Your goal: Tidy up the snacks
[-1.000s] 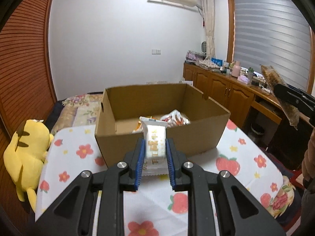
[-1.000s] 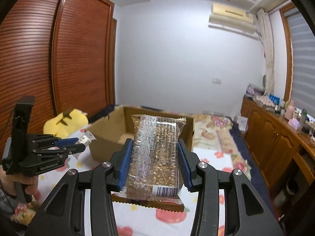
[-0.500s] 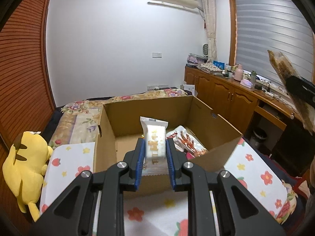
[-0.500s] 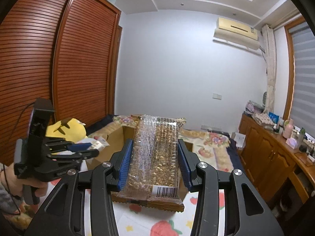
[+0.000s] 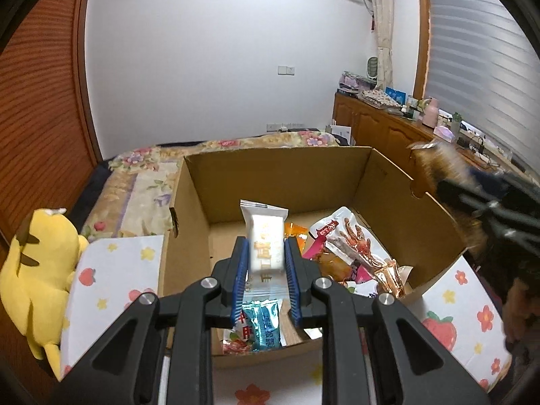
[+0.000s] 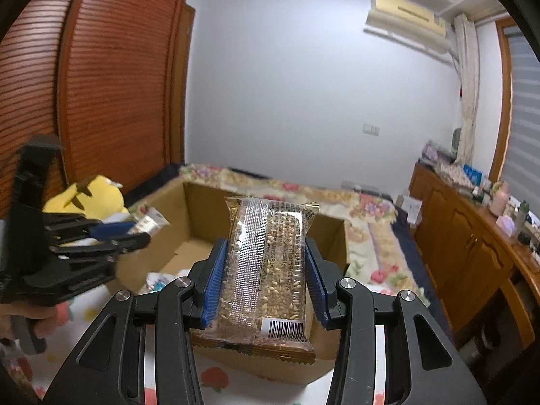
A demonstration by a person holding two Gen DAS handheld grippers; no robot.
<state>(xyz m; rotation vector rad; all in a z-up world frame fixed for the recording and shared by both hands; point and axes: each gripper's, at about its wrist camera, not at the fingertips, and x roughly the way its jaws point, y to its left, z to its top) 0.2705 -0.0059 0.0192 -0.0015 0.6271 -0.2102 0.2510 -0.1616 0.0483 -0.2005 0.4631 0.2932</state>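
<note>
An open cardboard box point(image 5: 273, 172) stands on the flowered table and holds several snack packets, among them a chicken-feet pack point(image 5: 352, 244) and a blue pack point(image 5: 265, 324). My left gripper point(image 5: 265, 248) is shut on a white packet with gold print point(image 5: 265, 233), upright above the box's inside. My right gripper point(image 6: 266, 253) is shut on a clear packet of brown grains point(image 6: 270, 263), held in front of the box point(image 6: 199, 209). In the left wrist view, the right gripper point(image 5: 452, 189) is a blur beside the box's right wall. In the right wrist view, the left gripper point(image 6: 133, 233) hangs over the box's left side.
A yellow plush toy point(image 5: 37, 270) sits at the table's left edge on the flower-print cloth point(image 5: 111, 276). Behind the box lies a bed with a floral cover point(image 5: 141, 175). A wooden cabinet point(image 6: 472, 236) crowded with small items runs along the right, and slatted wooden doors point(image 6: 118, 84) stand on the left.
Both grippers have moved forward with their packets. The left one has gone from in front of the box to above its inside. The right one has come lower and closer to the box.
</note>
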